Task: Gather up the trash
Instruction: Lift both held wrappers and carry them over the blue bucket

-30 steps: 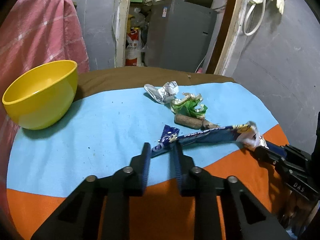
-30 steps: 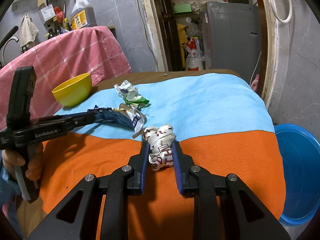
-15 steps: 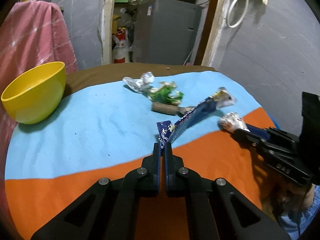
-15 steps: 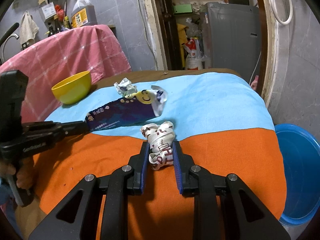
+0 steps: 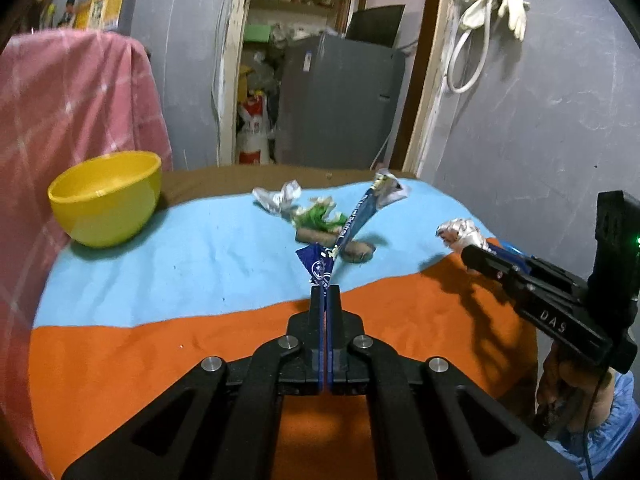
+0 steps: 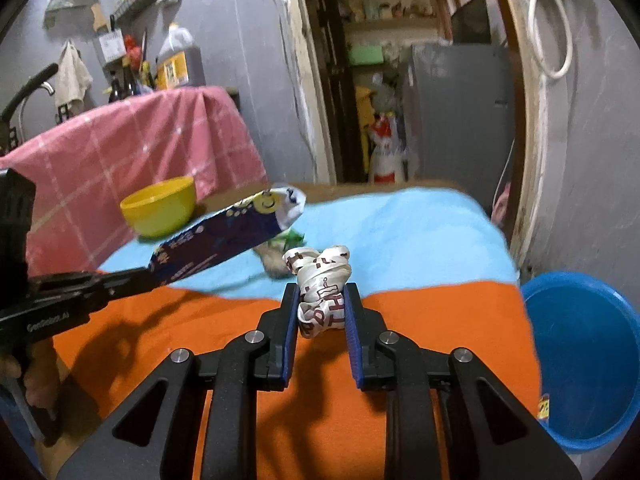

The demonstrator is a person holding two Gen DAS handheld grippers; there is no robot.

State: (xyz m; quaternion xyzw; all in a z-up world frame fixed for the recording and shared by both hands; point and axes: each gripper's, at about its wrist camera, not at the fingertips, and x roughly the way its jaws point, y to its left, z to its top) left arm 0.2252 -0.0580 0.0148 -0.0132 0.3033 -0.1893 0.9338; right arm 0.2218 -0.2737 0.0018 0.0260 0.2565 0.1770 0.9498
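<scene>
Pinching the blue wrapper (image 5: 352, 224), left claw (image 5: 325, 289); right claw (image 6: 322, 300) grips crumpled wrapper (image 6: 320, 280).

orange cloth (image 5: 160, 360) bare in front, yellow bowl (image 5: 106, 198) left (far edge), litter cluster (image 5: 316, 218) centre

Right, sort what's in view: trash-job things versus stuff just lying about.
Job:
- blue wrapper, in left gripper
- white crumpled wrapper, in right gripper
- silver foil
- green wrapper
- blue basin

Lying about:
- yellow bowl
- pink cloth
- white gloves
</scene>
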